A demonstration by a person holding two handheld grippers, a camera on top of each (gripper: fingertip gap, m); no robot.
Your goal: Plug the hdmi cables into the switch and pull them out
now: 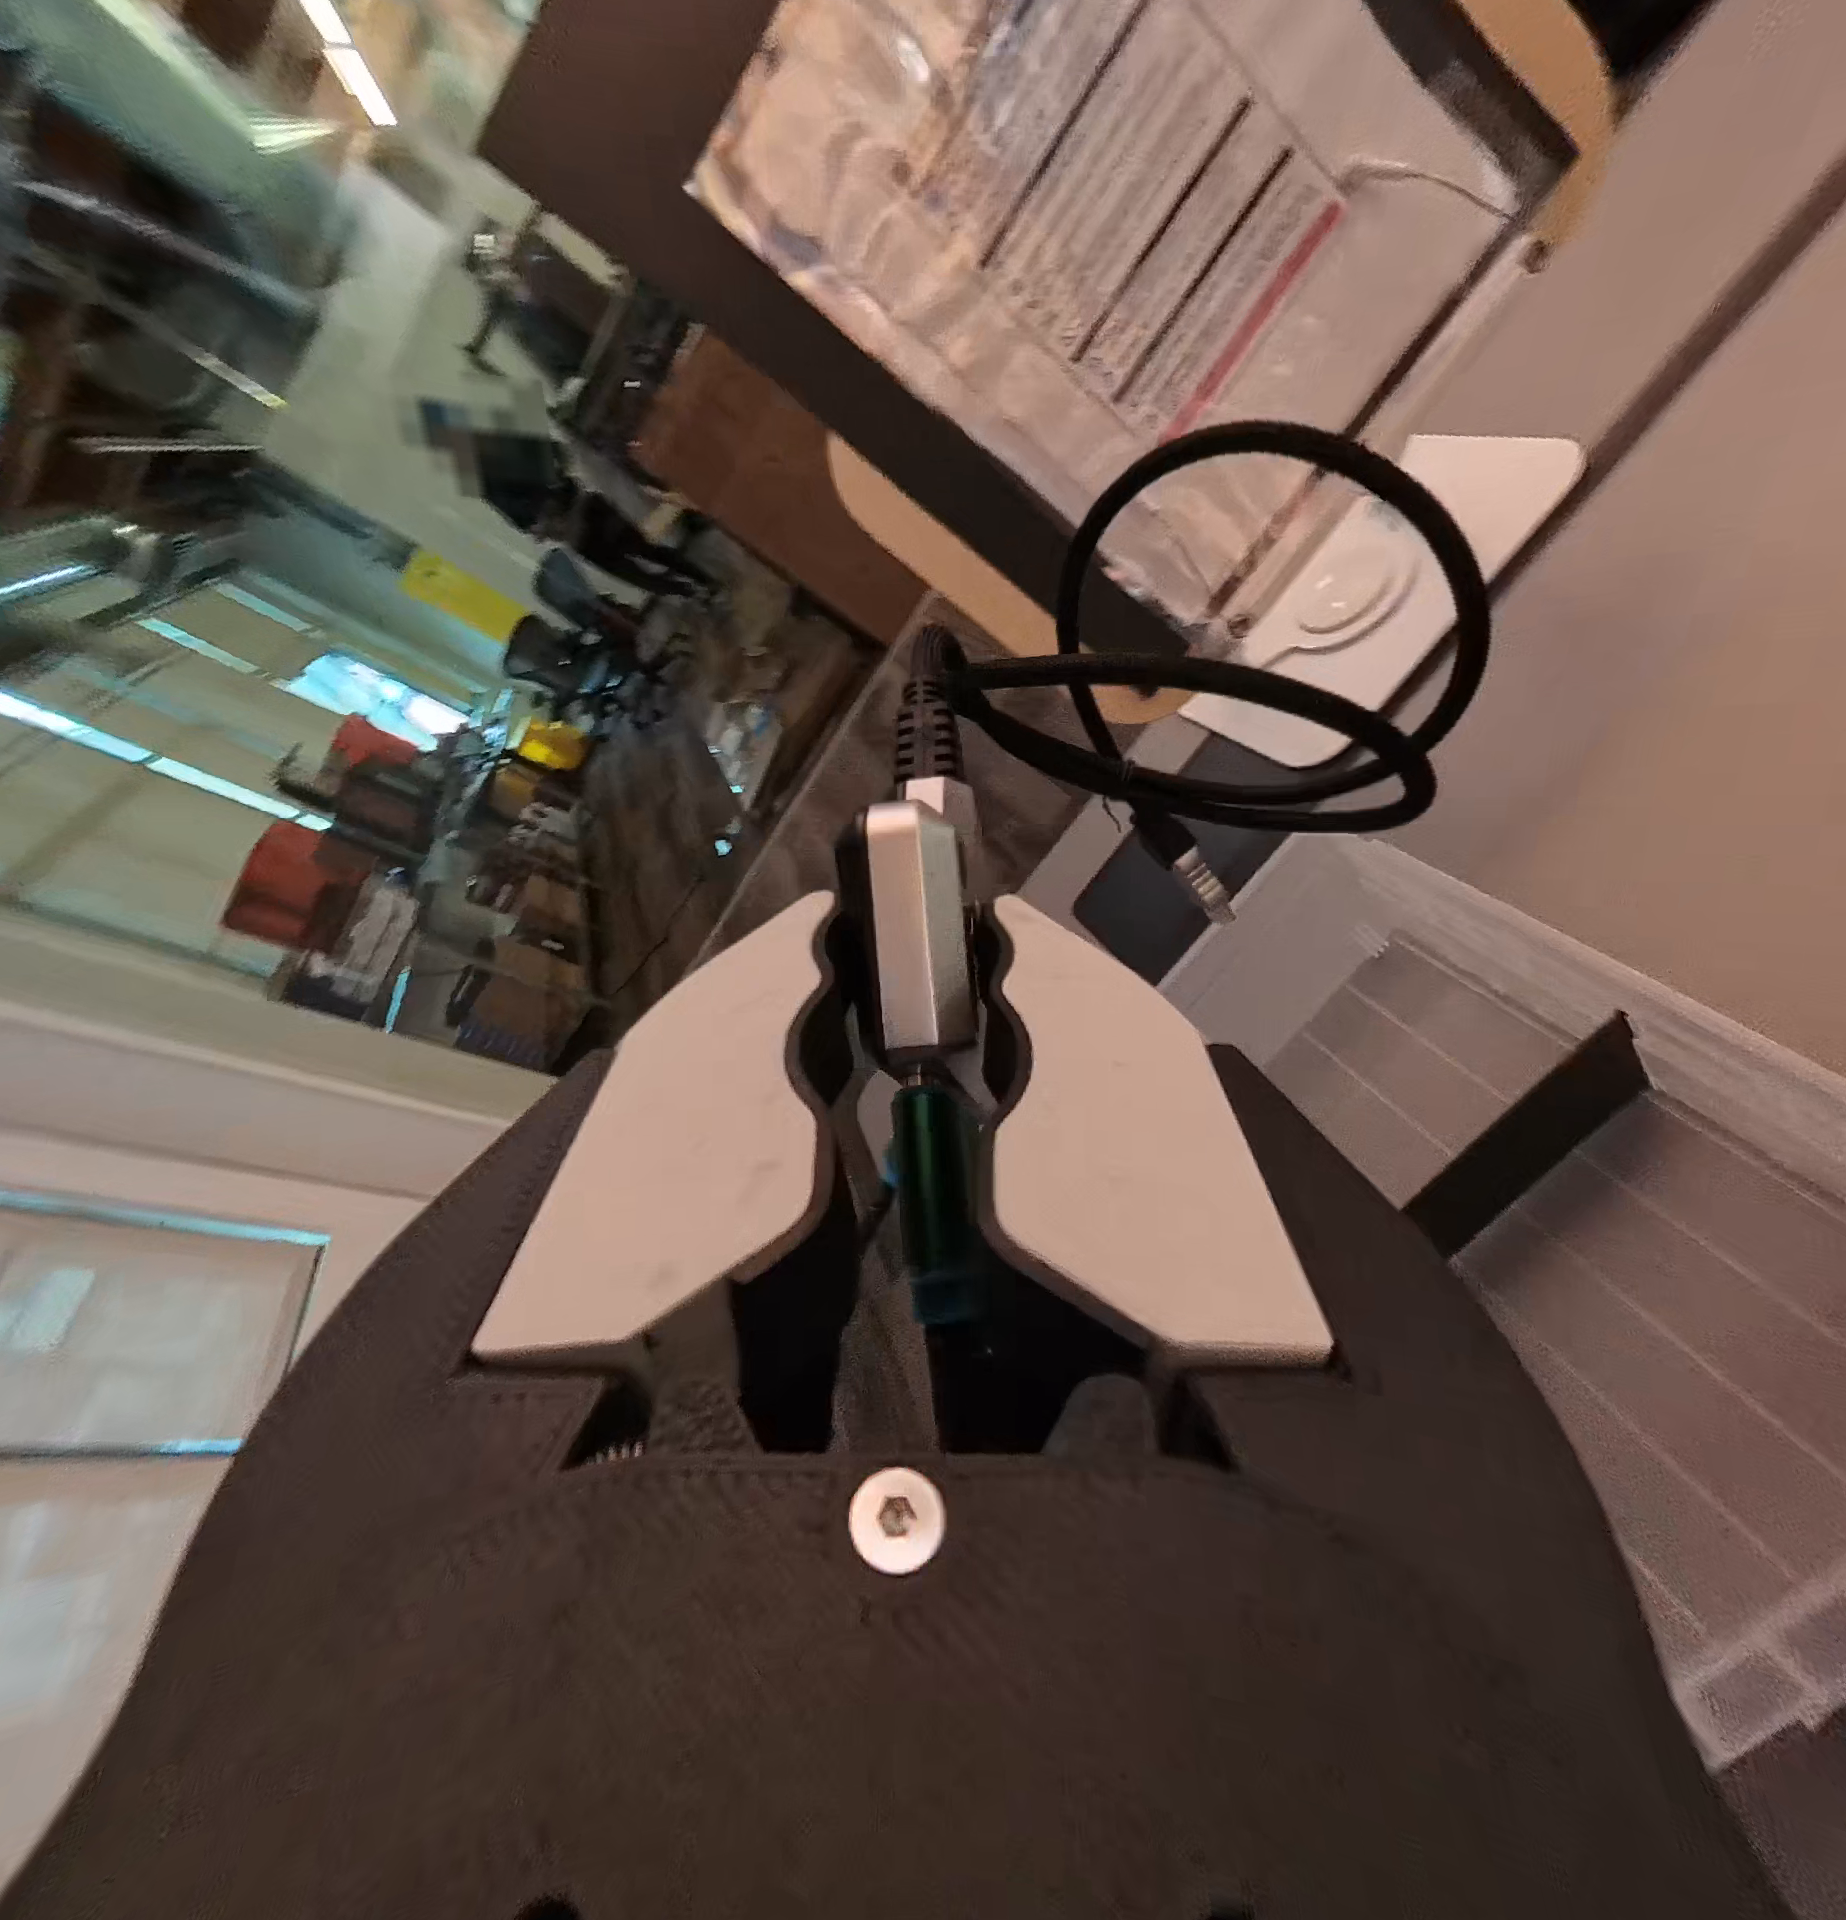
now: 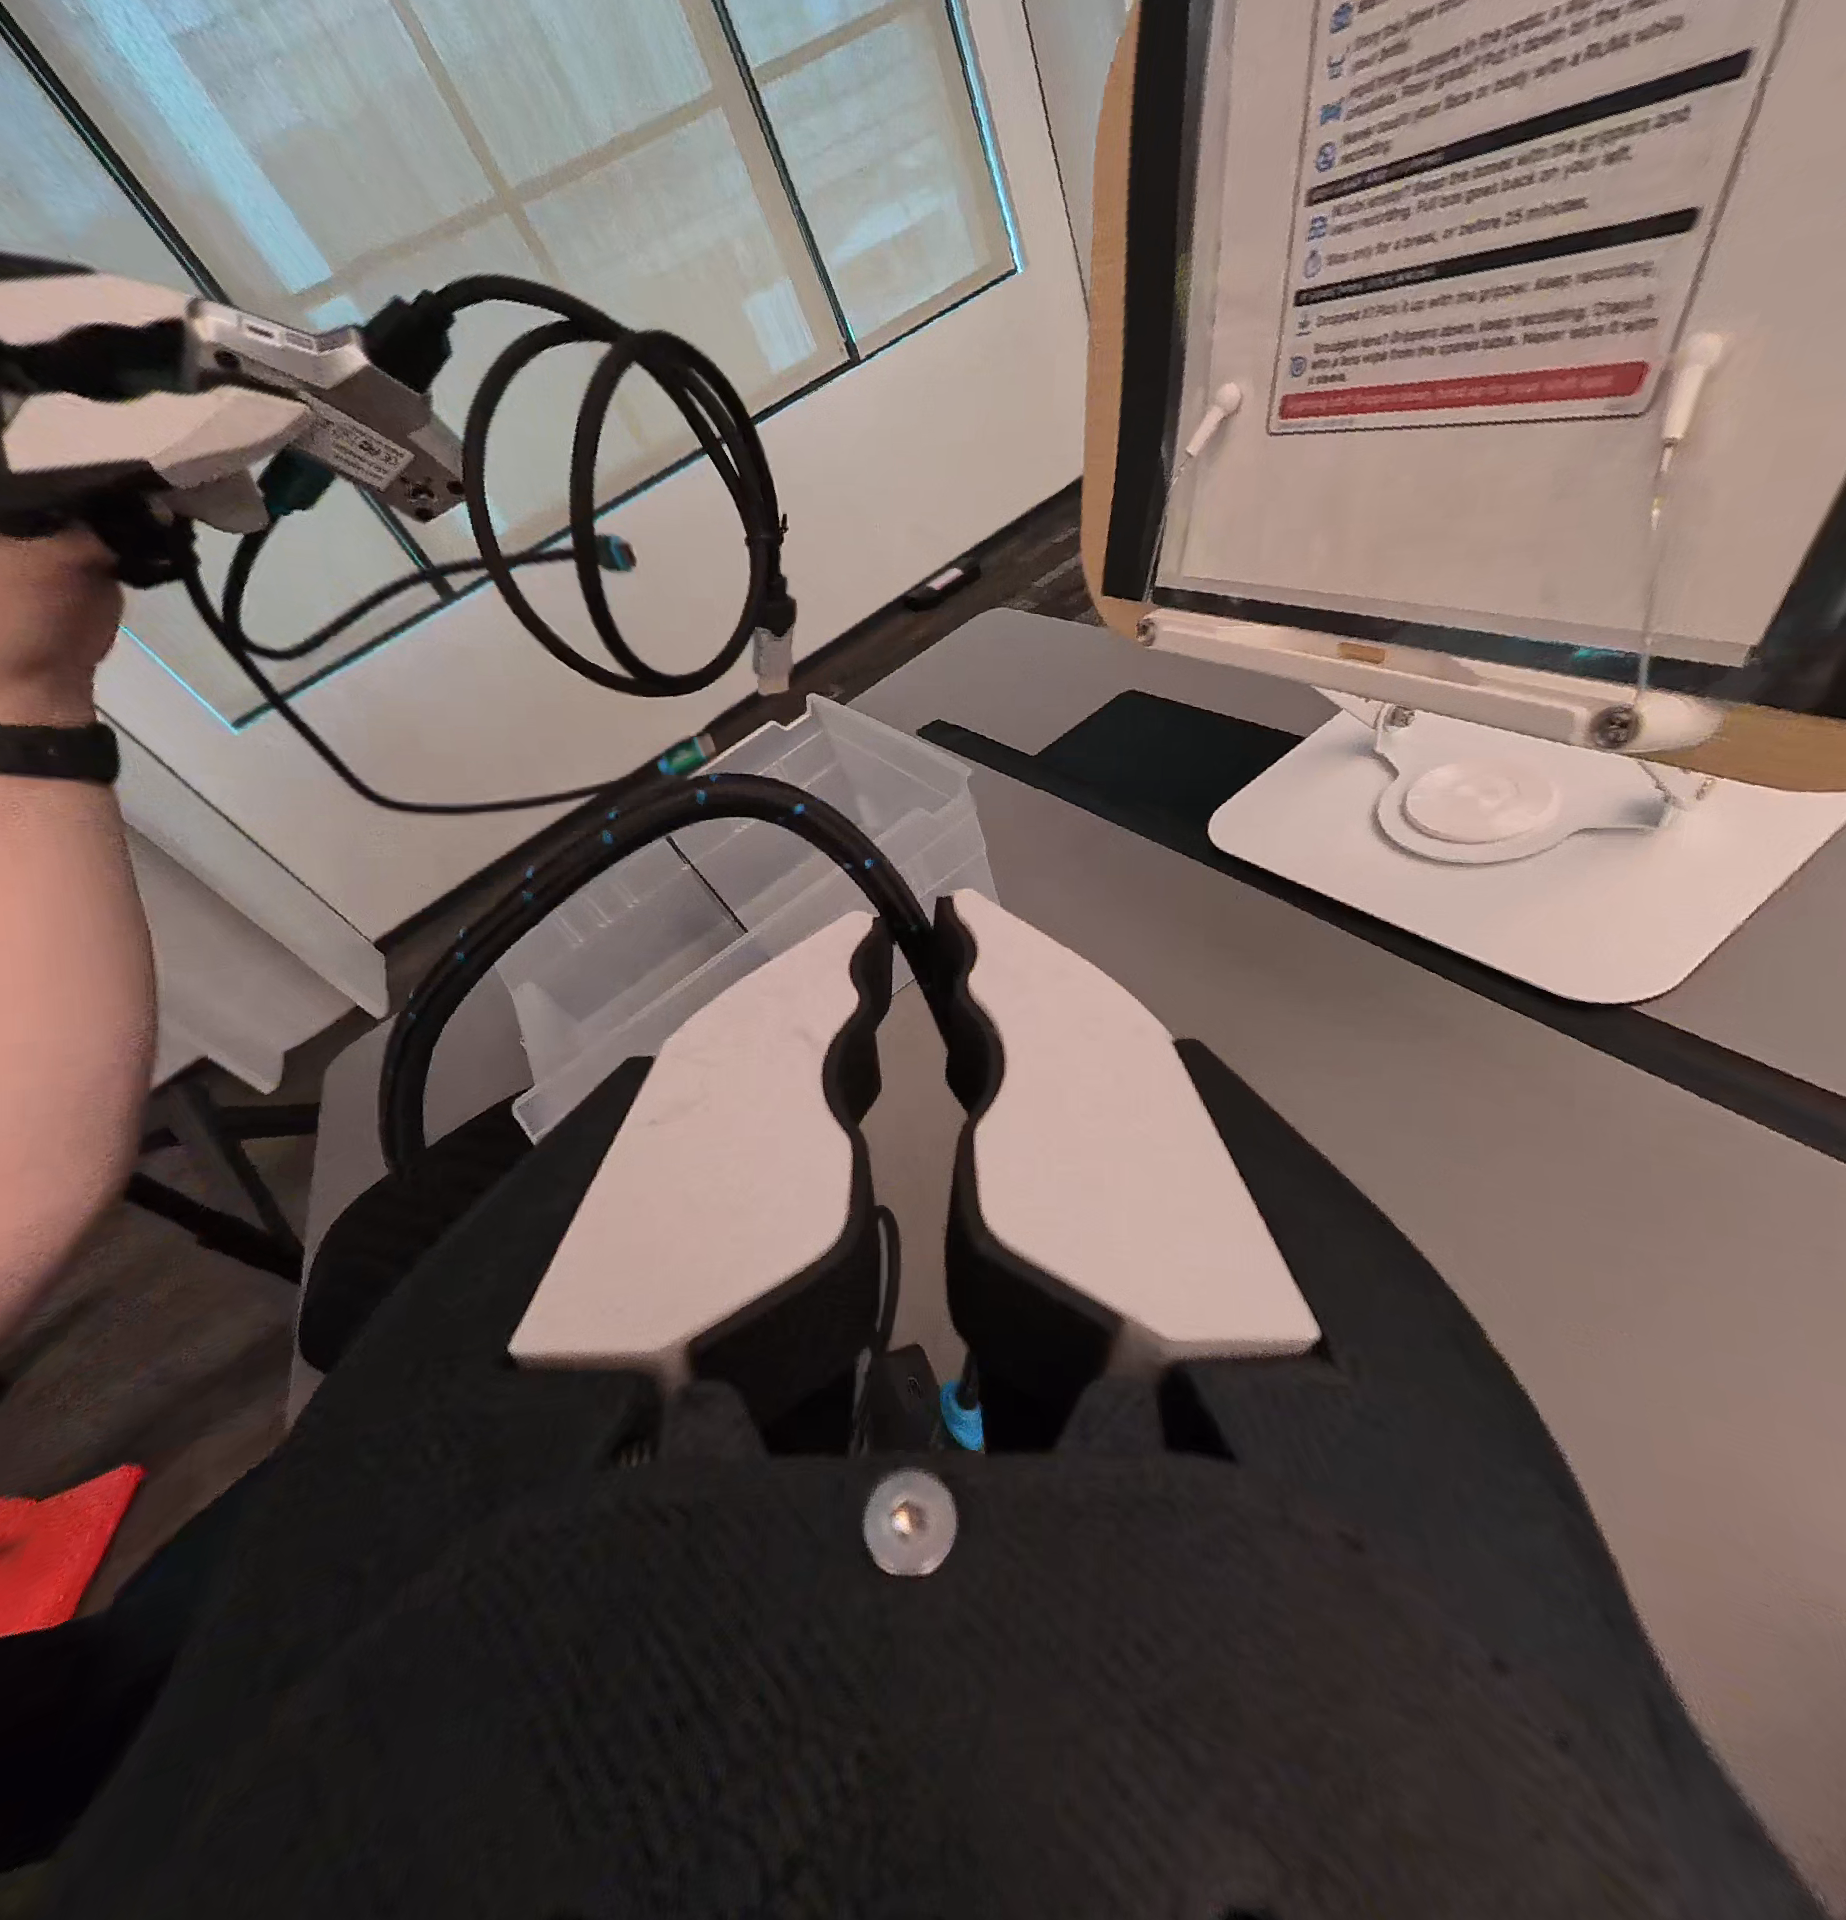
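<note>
Left gripper [image 1: 914, 935], right gripper [image 2: 914, 940]: black ribbed printed bodies, white fingers [image 1: 701, 1143] with wavy black inner pads, silver screw [image 1: 895, 1519] showing at centre. Person wearing black wristband [image 2: 36, 750].

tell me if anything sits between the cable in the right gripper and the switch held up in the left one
Nothing solid does. The right gripper pinches a black cable with blue flecks, and the silver switch hangs in open air in the left gripper. Only the coiled black cable already plugged into the switch dangles beside it.
</note>
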